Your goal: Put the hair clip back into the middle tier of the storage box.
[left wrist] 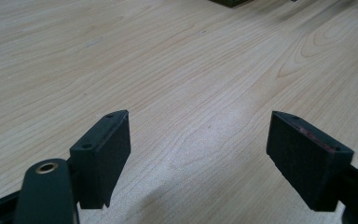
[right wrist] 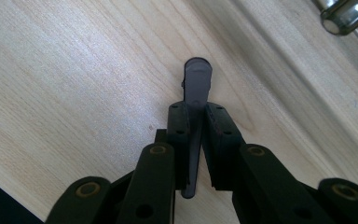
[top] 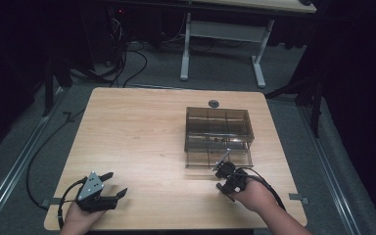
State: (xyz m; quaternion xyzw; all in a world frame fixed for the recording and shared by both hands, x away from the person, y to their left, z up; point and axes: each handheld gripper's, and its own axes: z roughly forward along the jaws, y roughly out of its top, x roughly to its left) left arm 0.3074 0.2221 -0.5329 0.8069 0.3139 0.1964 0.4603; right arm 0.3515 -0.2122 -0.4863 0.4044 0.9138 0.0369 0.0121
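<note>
Nearest me, at about seven o'clock on the wooden table [top: 142, 142], my left claw [top: 113, 185] rests low on the wood with its grey three-cornered plate on top. In the left gripper view its two black pads [left wrist: 106, 154] stand far apart, bare table grain between them, nothing touched. Its cable loops off the table edge behind my hand. Over at about five o'clock my right claw [top: 223, 172] is clamped on a slim dark grey tool [right wrist: 196, 84]. In the right gripper view the pads press on it from both sides, and the flat shaft runs between them, its rounded end poking out beyond the tips toward twelve o'clock and its other end reaching back toward my hand. The tool sits edge-on in the grip, so I cannot tell what kind of tool it is. In the high view the claw points toward eleven o'clock, and the tool's tip reaches up at the near wall of the smoky clear box [top: 219, 128], close against it; whether it touches I cannot tell. That box stands just right of the table's centre, divided into compartments. A shiny metal piece [right wrist: 349, 14] shows at one o'clock in the right gripper view, by the foot of the box. Beyond the box, at twelve o'clock near the far edge, lies a small dark round disc [top: 214, 103].
</note>
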